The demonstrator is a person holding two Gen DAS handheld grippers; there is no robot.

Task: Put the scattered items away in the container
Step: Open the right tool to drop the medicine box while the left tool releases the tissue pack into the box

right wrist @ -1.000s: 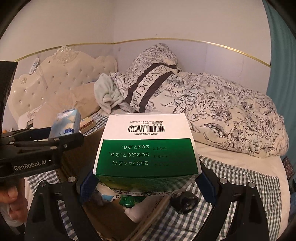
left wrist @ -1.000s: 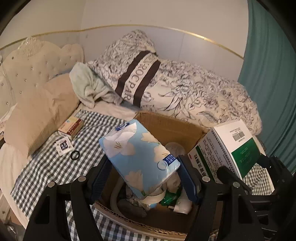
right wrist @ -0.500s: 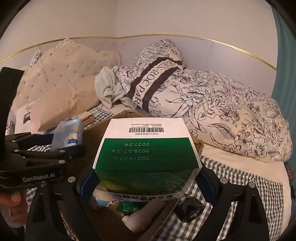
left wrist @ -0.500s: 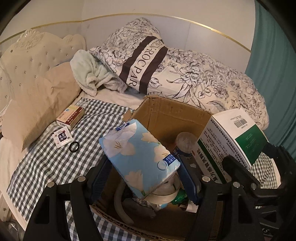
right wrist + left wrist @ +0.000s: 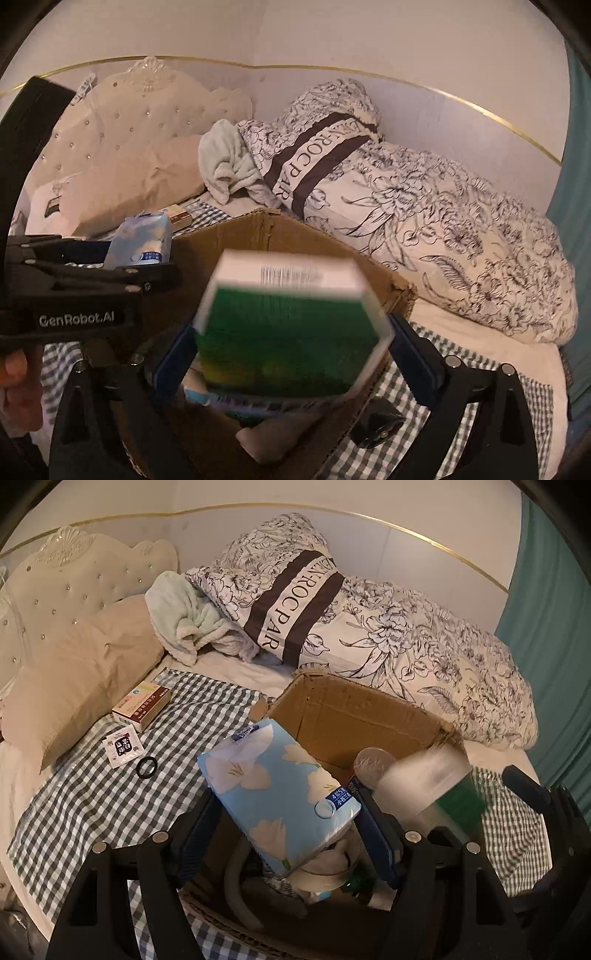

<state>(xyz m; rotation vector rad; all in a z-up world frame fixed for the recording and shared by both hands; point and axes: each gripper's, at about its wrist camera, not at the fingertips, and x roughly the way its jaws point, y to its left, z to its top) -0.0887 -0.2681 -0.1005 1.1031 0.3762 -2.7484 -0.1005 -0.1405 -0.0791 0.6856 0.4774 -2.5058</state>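
An open cardboard carton (image 5: 351,709) (image 5: 258,229) stands on the checked bedsheet with several items inside. My left gripper (image 5: 286,812) is over its near side, and a blue floral tissue pack (image 5: 273,782) (image 5: 144,243) sits tilted between the pads. The jaws are starting to open, but the pack hangs sharp and unmoved. My right gripper (image 5: 291,332) is over the carton too, and its jaws are opening. A gap shows on each side of the green and white box (image 5: 291,332) (image 5: 432,786), which is blurred as it drops into the carton.
On the sheet left of the carton lie a small red and white medicine box (image 5: 142,705), a sachet (image 5: 122,746) and a black ring (image 5: 147,767). A black object (image 5: 376,421) lies right of the carton. Pillows, a floral duvet (image 5: 424,653) and a teal curtain (image 5: 546,602) surround the spot.
The green and white box has come loose from the right jaws and is falling, blurred, into the carton. Both grippers sank a little towards the carton. The tissue pack stays in the left jaws.
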